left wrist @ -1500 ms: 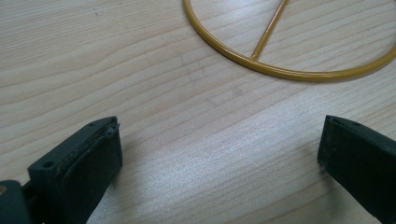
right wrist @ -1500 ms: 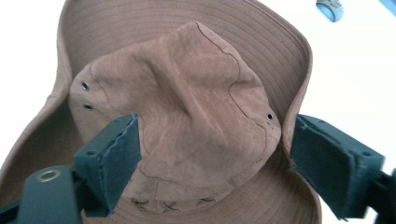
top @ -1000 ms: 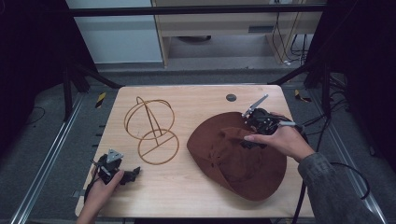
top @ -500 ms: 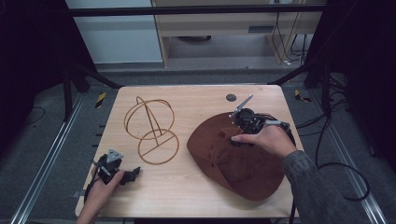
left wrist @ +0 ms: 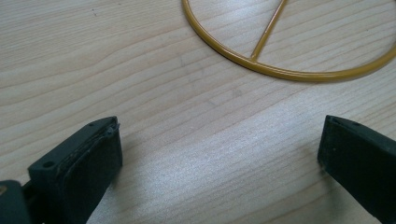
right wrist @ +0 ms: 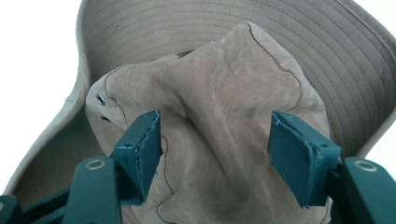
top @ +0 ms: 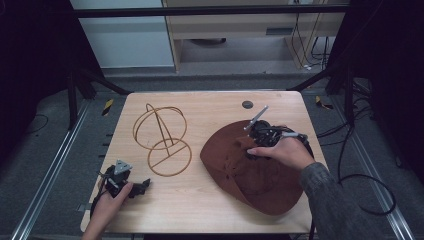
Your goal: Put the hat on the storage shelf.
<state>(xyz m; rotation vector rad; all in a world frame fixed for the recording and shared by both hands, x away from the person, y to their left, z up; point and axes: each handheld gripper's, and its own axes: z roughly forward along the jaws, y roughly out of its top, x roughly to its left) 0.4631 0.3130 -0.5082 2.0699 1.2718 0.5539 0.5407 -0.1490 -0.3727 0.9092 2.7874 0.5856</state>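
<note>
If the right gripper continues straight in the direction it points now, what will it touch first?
Most likely the crumpled crown of the brown suede wide-brimmed hat. In the right gripper view, the right gripper is open, with the crown directly ahead between its fingers. Whether they already touch it is unclear.

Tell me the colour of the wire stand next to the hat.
Golden yellow, clearest in the left gripper view, where the stand shows its base ring close up.

Wire stand [left wrist: 289,70] cropped by frame edge
</note>
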